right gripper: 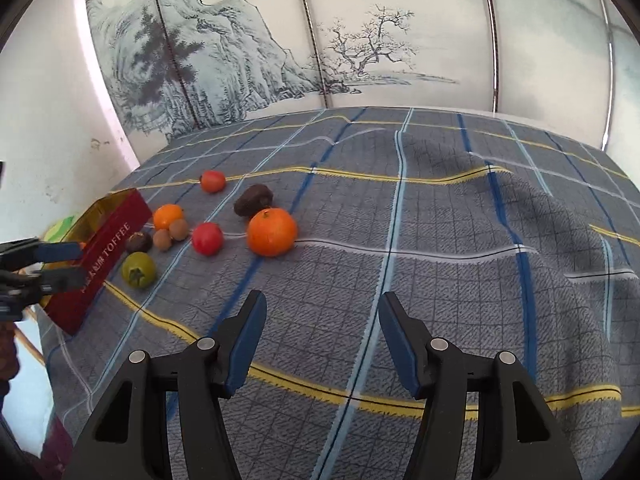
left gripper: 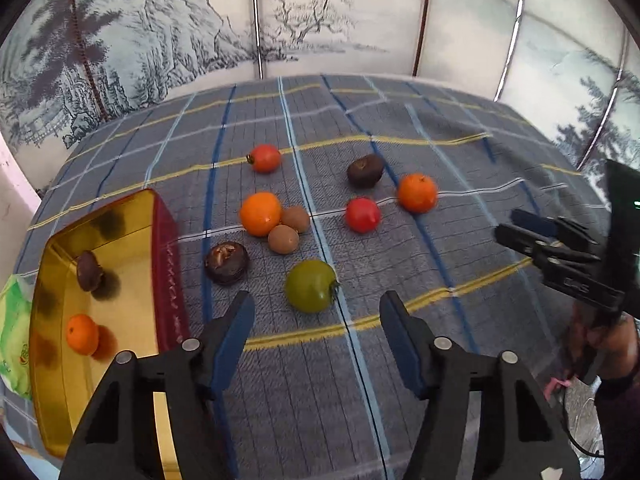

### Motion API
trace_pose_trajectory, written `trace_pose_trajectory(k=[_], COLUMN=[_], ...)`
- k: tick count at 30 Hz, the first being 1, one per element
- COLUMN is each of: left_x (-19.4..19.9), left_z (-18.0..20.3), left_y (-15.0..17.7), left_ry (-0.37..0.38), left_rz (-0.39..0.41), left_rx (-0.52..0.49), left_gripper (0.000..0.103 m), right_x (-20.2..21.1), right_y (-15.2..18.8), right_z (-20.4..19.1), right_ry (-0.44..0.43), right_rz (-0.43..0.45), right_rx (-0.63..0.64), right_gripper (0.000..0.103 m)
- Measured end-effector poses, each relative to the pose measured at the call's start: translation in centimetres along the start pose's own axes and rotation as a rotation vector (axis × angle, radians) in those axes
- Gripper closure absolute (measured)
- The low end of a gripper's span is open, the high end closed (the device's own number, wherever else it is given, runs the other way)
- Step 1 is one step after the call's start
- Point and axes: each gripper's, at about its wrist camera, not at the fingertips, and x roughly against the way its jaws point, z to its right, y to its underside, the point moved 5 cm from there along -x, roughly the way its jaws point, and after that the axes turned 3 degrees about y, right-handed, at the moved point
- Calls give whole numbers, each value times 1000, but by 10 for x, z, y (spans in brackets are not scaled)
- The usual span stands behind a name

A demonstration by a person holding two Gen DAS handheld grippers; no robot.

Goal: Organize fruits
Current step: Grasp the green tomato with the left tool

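Note:
A gold-lined red tin [left gripper: 120,216] [right gripper: 116,236] at the left holds a small orange [left gripper: 82,334] and a dark fruit [left gripper: 89,271]. Loose fruit lies on the plaid cloth: a green tomato [left gripper: 311,286] [right gripper: 139,270], a dark mangosteen [left gripper: 226,263], two brown kiwis [left gripper: 283,239], an orange [left gripper: 260,213], a red tomato [left gripper: 362,215] [right gripper: 207,239], another orange [left gripper: 417,193] [right gripper: 272,231], a dark fruit [left gripper: 365,171] [right gripper: 253,199] and an orange-red tomato [left gripper: 264,158] [right gripper: 213,181]. My left gripper [left gripper: 318,316] is open and empty just short of the green tomato. My right gripper [right gripper: 322,320] is open and empty, short of the nearer orange.
The blue plaid cloth [right gripper: 440,264] is wrinkled at the right. A painted folding screen [left gripper: 304,20] stands behind the table. A green packet [left gripper: 14,328] lies left of the tin. The right gripper also shows at the right of the left wrist view [left gripper: 536,236].

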Motion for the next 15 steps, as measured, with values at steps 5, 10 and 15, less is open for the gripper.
trace_pose_trajectory(k=[5,10,15], left_x=[-30,-53,-48], left_z=[-10,-12,-14], left_y=[-3,0,3], left_ry=[-26,-11,-8], left_rz=[-46,-102,-65], left_rx=[48,64,110], left_gripper=[51,70,71], right_x=[7,9,8], right_y=[2,1,2], right_z=[1,2,1], right_ry=[-43,-71,-77], right_rz=[32,44,37], right_rx=[-22,-36,-30], right_gripper=[42,41,40])
